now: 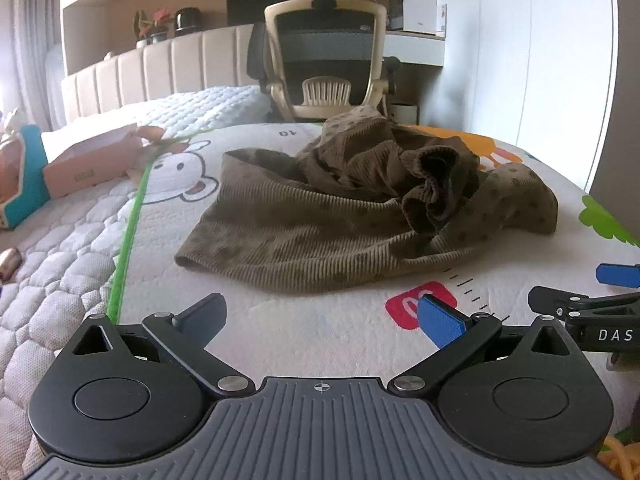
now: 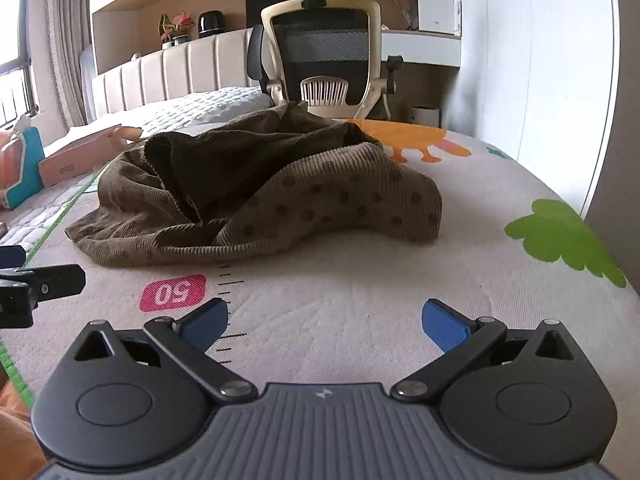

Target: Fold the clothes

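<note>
A brown corduroy garment with dark dots (image 1: 340,208) lies crumpled on a printed play mat (image 1: 280,320) spread over the bed. In the right wrist view the same garment (image 2: 260,196) is heaped ahead and slightly left. My left gripper (image 1: 320,320) hovers in front of the garment's near hem, open, with only the mat between its blue pads. My right gripper (image 2: 324,322) is also open and short of the garment, holding nothing. Each gripper shows at the edge of the other's view: the right gripper (image 1: 592,300) and the left gripper (image 2: 28,280).
A pink cardboard box (image 1: 96,164) and a blue-edged item (image 1: 24,176) lie on the quilted bed at left. An office chair (image 1: 324,60) stands beyond the bed's far edge, by a white desk (image 1: 416,48). A padded headboard (image 1: 160,64) runs along the back left.
</note>
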